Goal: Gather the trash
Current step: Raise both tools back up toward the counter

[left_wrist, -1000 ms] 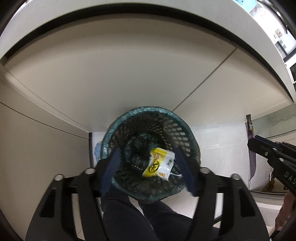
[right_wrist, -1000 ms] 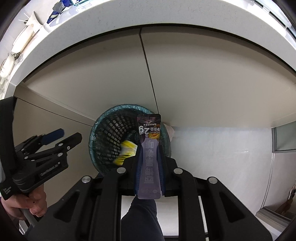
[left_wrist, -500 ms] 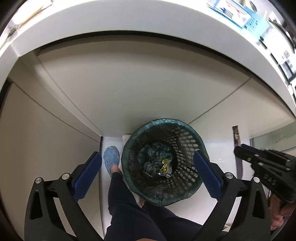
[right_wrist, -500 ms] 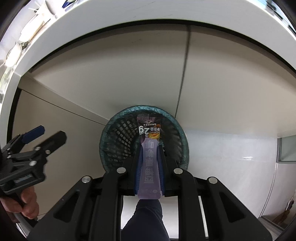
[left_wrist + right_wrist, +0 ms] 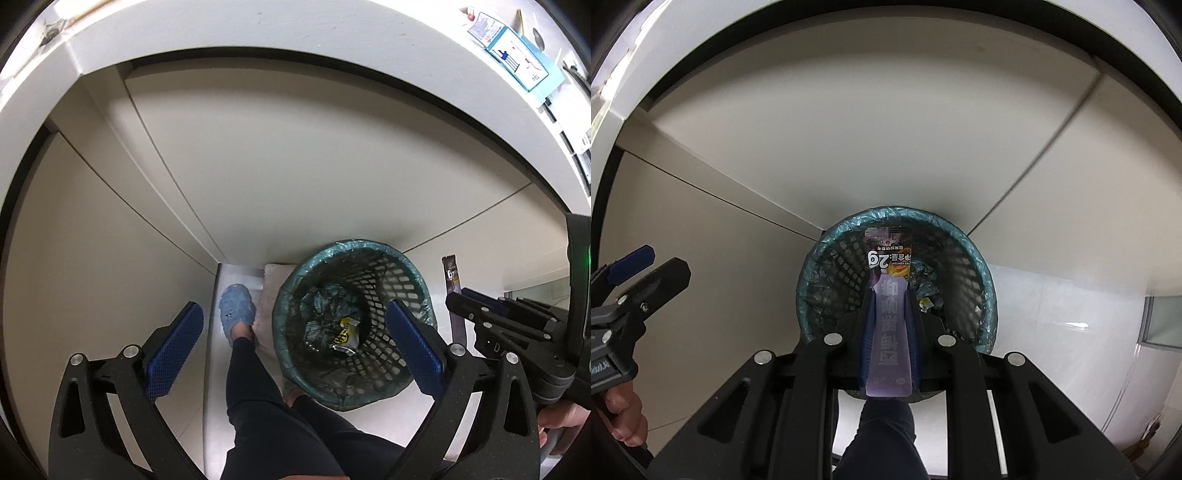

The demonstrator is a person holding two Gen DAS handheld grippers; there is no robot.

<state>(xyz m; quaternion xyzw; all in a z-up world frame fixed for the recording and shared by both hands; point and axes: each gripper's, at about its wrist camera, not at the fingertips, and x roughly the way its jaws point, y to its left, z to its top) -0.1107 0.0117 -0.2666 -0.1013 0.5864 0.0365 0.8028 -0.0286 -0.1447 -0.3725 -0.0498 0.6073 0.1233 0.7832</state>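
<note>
Nearest the left wrist camera, the left gripper (image 5: 291, 343) stood with its blue pads (image 5: 173, 350) spread wide apart and nothing between them. Under it came the person's dark trouser leg (image 5: 258, 398), running out to a foot in a blue slipper (image 5: 236, 310) on the pale floor (image 5: 212, 369).

Just right of that slipper sat the mesh waste basket (image 5: 402, 280), lined with a teal bag (image 5: 328, 254), standing on the floor hard up against the cream cabinet front (image 5: 295, 166). Down inside lay a yellow wrapper (image 5: 345, 334) beside crumpled liner at the bottom. The right-hand pad hung over the basket's right rim; the left-hand pad was well clear of it, out over the cabinet side.

And over on the right wrist view, the right gripper (image 5: 889, 291) was clamped tight on a purple sachet (image 5: 888, 332), the packet held lengthwise between the pads with its printed end poking out beyond the fingertips. That free end hung right above the basket's mouth, the basket (image 5: 975, 254) filling the middle of the view, with the yellow wrapper just peeking past the finger.

Far beyond, the white countertop edge (image 5: 295, 40) curved overhead, with a blue-and-white box (image 5: 517, 62) lying on it at the far right.
</note>
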